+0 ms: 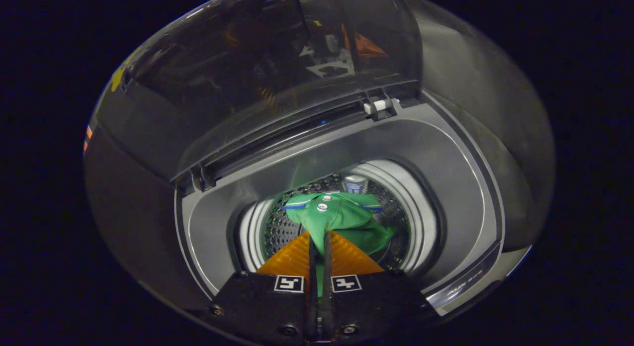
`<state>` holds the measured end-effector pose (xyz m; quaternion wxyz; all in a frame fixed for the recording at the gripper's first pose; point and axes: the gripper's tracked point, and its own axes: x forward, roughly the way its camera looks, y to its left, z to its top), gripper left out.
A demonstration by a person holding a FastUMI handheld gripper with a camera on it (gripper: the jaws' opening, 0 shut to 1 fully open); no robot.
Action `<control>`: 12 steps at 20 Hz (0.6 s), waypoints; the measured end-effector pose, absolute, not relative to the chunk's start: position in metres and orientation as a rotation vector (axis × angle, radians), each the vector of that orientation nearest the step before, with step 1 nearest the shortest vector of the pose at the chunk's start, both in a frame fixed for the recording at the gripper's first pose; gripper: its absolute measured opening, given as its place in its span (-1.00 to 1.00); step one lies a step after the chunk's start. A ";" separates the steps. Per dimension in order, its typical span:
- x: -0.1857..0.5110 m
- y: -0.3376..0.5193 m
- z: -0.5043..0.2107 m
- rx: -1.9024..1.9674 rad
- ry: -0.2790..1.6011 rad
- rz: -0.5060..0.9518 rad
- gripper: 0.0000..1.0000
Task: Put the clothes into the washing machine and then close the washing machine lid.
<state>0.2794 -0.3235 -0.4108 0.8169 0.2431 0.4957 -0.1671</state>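
Gripper [319, 237] pinches green shirt [342, 217] over washing machine drum [277, 229], lid [257, 83] raised.

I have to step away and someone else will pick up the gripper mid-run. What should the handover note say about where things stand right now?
Gripper: shut on the green shirt, a fold of cloth pinched between both fingers.
Shirt: hanging from the fingers over the open drum of the washing machine; it looks partly inside the drum mouth.
Lid: raised, standing open behind the drum.
Done: shirt carried to the drum opening.
Left: lower and release the shirt into the drum, pull the gripper back, close the lid.
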 end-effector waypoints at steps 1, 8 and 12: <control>0.275 -0.322 -0.413 0.512 1.067 -0.355 -0.82; 0.280 -0.311 -0.374 0.481 1.007 -0.308 -0.42; 0.283 -0.309 -0.332 0.437 0.936 -0.284 0.49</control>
